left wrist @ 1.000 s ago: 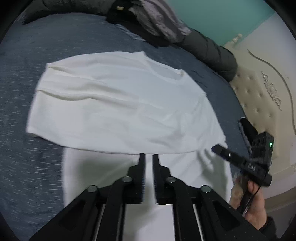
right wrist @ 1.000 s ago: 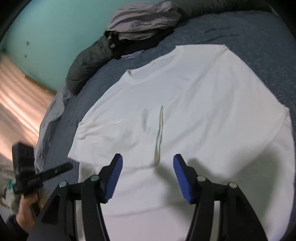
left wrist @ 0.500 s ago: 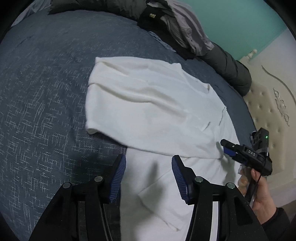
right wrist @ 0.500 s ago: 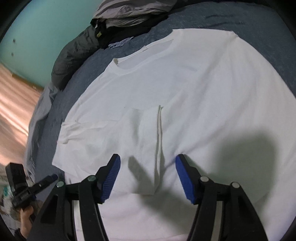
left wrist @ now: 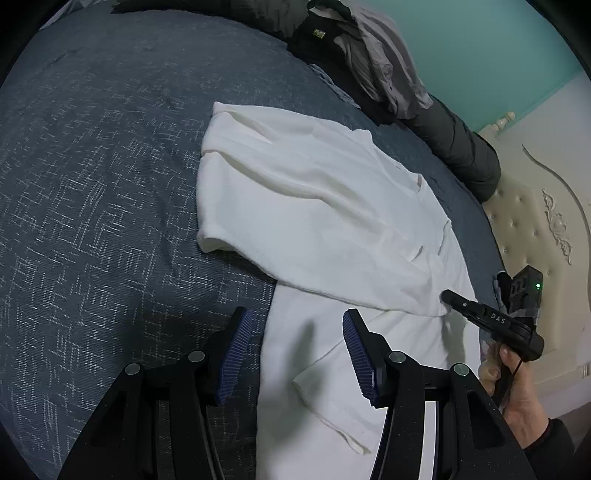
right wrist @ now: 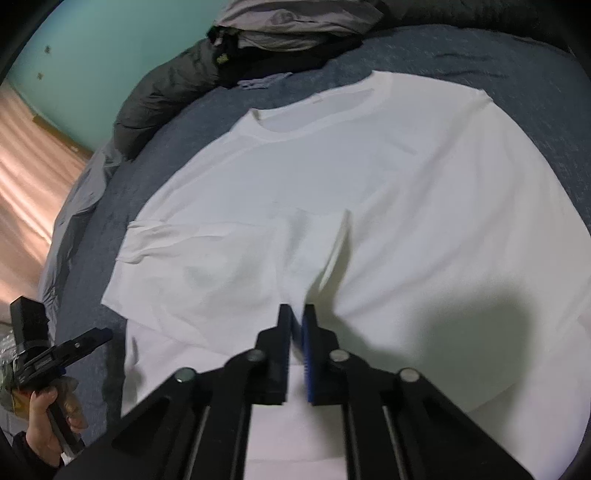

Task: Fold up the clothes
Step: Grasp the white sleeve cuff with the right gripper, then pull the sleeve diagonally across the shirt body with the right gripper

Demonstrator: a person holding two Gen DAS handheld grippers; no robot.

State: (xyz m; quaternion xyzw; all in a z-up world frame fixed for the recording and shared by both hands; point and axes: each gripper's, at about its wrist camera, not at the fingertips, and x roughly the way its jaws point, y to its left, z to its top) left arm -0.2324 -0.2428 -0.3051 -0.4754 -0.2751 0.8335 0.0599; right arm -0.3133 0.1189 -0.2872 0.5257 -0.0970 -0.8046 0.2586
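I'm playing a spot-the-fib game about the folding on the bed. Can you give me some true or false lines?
1. The white cotton T-shirt lies on a dark blue woven bedspread. True.
2. The left gripper is pinched shut. False: its jaws stand apart.
3. The right gripper is closed on the shirt. True.
4. The wall behind the bed is red. False: it is teal.
5. A pile of grey and black clothes sits beyond the shirt's collar. True.
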